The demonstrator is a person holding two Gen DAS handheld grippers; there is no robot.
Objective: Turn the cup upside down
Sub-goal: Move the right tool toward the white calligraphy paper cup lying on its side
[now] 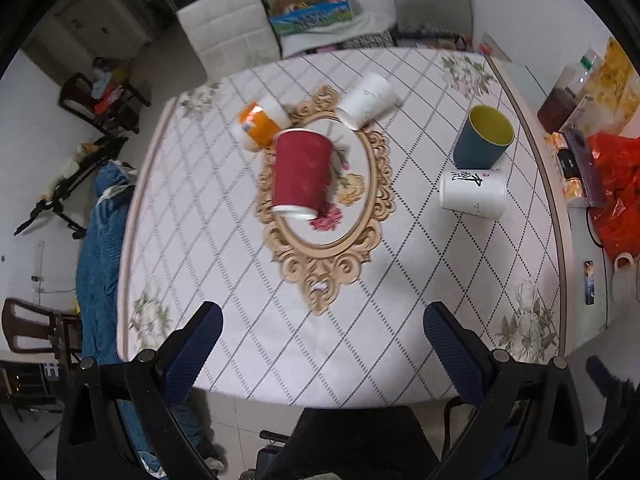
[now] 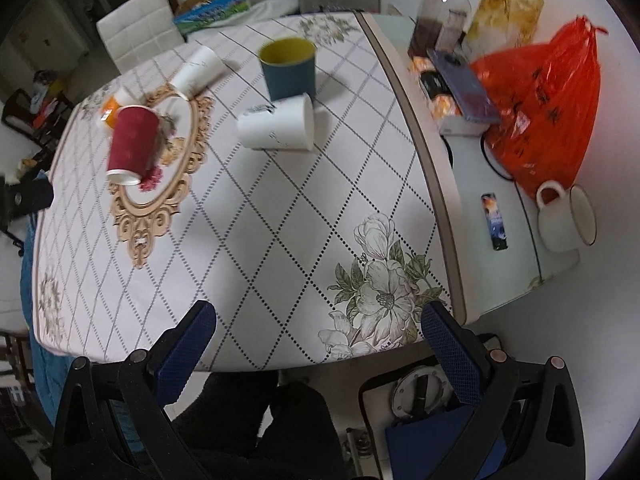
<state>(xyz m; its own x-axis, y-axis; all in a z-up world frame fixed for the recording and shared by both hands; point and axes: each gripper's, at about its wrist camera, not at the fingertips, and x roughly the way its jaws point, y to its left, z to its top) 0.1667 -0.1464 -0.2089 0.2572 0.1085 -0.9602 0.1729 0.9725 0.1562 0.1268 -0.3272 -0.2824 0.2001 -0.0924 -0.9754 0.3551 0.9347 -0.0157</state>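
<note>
Table edge (image 1: 280, 394) near, both tools (image 1: 322, 338) (image 2: 318, 336) spread, empty

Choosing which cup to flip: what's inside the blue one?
The blue cup stands upright, mouth open; only its yellow inner wall shows. The bottom is hidden by the rim, so contents cannot be ruled out.

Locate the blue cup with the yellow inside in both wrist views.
Left wrist: blue cup stands upright, upper right, just behind the lying white cup.
Right wrist: blue cup stands top centre, behind the same white cup.
Shared landmark: ornate oval frame.
</note>
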